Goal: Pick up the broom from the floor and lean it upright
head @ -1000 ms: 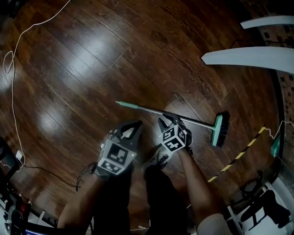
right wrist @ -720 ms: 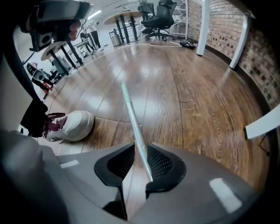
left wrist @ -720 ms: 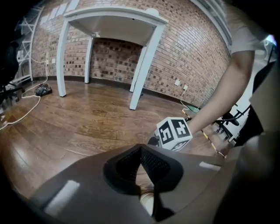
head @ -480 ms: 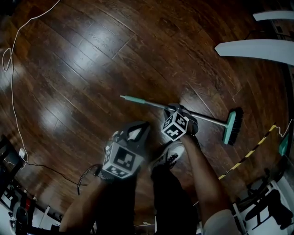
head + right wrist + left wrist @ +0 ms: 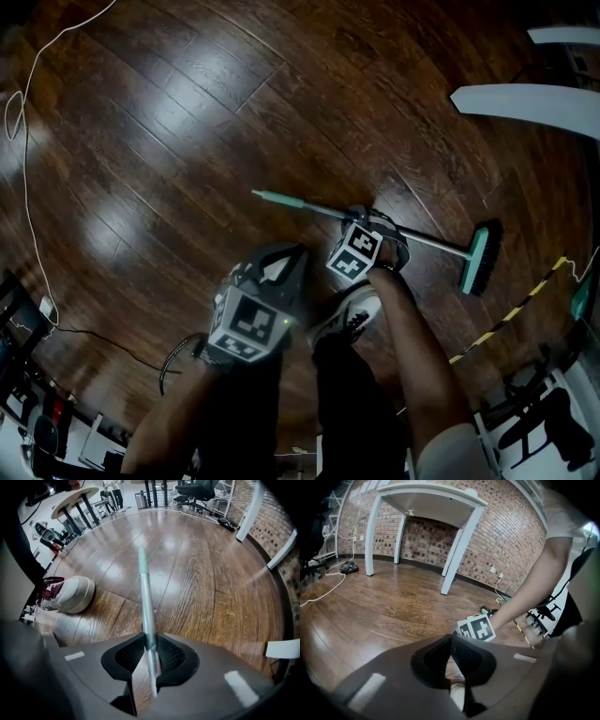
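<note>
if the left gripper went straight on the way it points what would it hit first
Probably the dark wooden plank floor just ahead of the left gripper, beside the black-and-white marker cube; depth is unclear, so it might clip that cube.

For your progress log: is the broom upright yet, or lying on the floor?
Lying down: the broom stretches flat along the floorboards, with the right tool clamped on it.

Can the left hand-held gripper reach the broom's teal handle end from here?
Likely yes: only bare floor lies between the left hand-held gripper and the free end of the broom.
</note>
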Available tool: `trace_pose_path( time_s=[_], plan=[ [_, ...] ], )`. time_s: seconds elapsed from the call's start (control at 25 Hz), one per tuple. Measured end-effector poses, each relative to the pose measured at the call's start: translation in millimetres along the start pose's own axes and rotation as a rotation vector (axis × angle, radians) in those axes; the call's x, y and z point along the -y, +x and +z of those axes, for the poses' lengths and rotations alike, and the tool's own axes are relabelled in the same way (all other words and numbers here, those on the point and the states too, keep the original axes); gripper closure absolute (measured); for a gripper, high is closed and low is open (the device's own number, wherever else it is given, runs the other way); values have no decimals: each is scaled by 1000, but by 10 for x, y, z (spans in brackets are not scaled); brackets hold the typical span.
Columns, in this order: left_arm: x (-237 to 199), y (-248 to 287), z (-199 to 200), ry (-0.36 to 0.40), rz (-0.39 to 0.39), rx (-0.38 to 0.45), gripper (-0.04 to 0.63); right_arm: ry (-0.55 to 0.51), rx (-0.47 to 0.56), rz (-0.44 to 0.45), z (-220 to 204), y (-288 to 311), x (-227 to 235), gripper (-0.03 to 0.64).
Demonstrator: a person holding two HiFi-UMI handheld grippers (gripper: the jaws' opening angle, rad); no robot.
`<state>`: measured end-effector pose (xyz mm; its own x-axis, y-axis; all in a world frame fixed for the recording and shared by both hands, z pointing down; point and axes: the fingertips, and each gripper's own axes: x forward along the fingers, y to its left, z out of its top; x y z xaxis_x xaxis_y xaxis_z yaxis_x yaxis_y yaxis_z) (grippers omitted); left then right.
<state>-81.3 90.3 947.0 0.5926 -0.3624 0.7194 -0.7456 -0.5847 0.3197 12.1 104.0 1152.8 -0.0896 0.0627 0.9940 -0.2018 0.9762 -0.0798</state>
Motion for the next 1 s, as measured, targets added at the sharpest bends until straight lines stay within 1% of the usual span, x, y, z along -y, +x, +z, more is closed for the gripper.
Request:
trace_pose_path(
  time_s=[0.12, 0.24, 0.36, 0.48, 0.56, 0.68, 0.88, 1.0],
  plan=[
    [-118, -63, -99, 15, 28, -21, 595, -49, -18, 3, 27, 24, -13, 523],
    [-211, -111, -155, 9, 53, -36, 595, -94, -37, 28, -31, 0, -51, 532],
    [-308, -182, -95, 50, 63, -41, 595, -97, -37, 16, -58, -128, 55, 532],
    [-364, -307, 47, 78, 71, -45, 595, -73, -10, -13, -53, -425, 161, 532],
    [-390, -404, 252, 90, 76, -32, 595, -48, 14, -49, -62, -700, 289, 532],
    [-367, -562, 684, 124, 60, 5, 595, 6, 42, -116, -104, -1174, 507, 532],
    [-200, -852, 1530, 203, 17, 80, 595, 119, 79, -210, -197, -2035, 756, 531],
    [38, -1079, 2113, 244, -13, 156, 595, 199, 111, -272, -312, -2588, 851, 529]
  ],
)
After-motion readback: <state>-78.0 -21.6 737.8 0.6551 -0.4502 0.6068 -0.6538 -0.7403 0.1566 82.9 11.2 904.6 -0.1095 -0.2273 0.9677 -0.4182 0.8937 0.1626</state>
